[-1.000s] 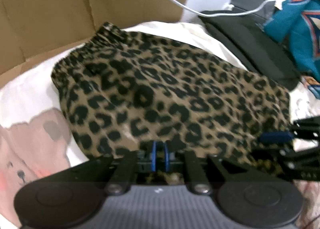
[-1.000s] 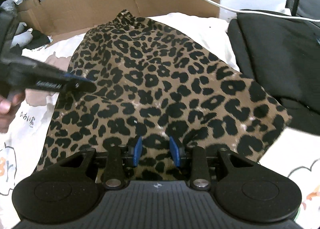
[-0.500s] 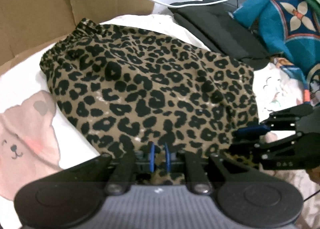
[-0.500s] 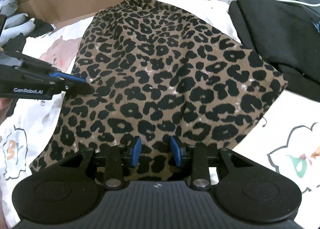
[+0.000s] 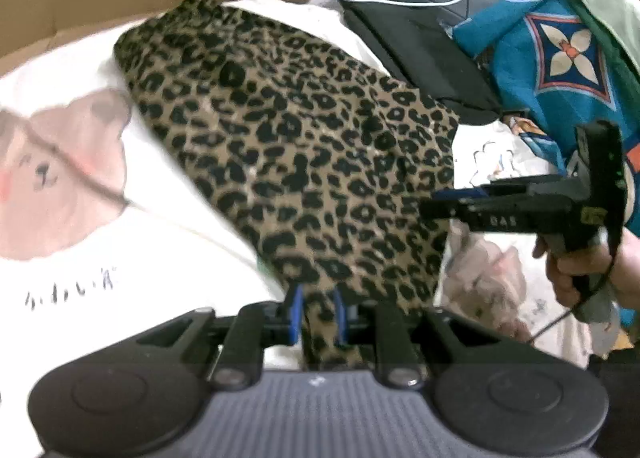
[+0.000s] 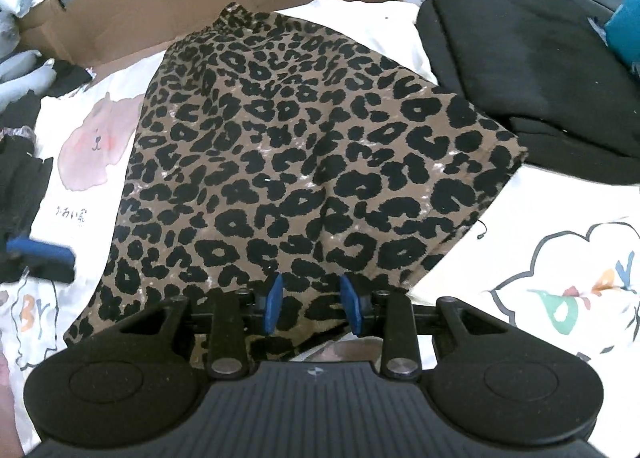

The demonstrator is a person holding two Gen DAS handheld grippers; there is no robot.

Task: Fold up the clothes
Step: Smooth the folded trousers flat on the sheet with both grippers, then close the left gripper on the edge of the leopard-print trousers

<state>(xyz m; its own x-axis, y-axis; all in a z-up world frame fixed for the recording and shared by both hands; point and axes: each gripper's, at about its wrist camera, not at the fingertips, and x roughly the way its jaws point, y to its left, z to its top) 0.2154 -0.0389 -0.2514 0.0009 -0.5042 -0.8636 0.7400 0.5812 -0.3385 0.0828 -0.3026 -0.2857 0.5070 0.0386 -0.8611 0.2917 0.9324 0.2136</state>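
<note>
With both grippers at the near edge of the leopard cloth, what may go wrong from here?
1. The left gripper holds only a narrow bunch of the leopard skirt; it may slip out.
2. The right gripper has cloth between wide-set fingers; its hold looks loose, so the fold may go uneven.
3. The skirt's far corner lies beside the black garment and might drag against it.

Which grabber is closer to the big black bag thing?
Right. The right gripper grips the leopard cloth on the side beside the black bag. The left gripper grips the cloth's other side, near the bear print.
</note>
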